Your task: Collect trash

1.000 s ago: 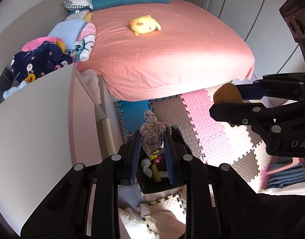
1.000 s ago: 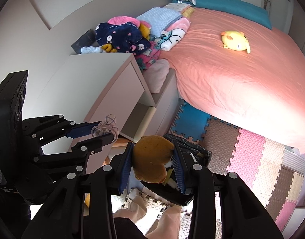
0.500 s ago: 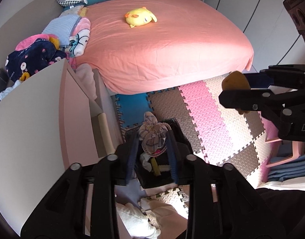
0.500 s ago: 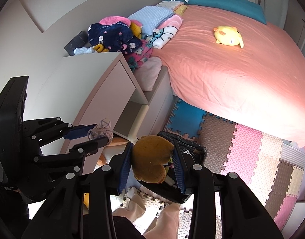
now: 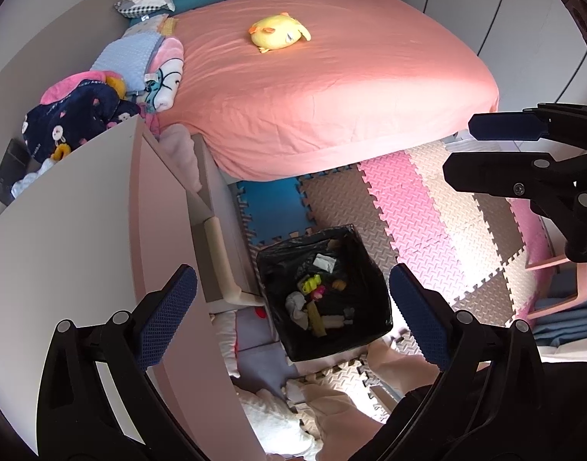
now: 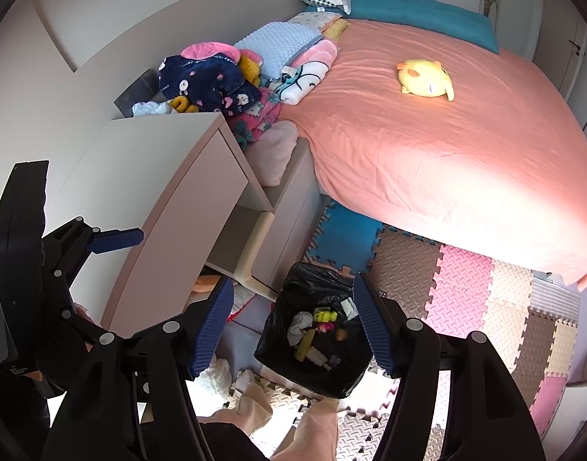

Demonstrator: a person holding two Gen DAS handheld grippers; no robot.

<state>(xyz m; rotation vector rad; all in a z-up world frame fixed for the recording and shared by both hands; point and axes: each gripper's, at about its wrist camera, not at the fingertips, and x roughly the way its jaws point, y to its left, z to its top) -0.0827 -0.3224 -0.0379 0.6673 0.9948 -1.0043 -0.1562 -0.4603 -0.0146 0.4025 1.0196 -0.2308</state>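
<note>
With both loads dropped, left gripper (image 5: 293, 319) and right gripper (image 6: 289, 326) hang wide and empty, jaws just opened, over the bin (image 5: 374, 269) on the floor; next, find more trash.

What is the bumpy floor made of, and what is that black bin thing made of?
The floor mat looks like soft foam: matte tiles with a ridged pattern and jigsaw edges that lock together. The bin liner looks like thin black plastic: shiny and crinkled, folded over the rim. What the bin underneath is made of is hidden.
</note>
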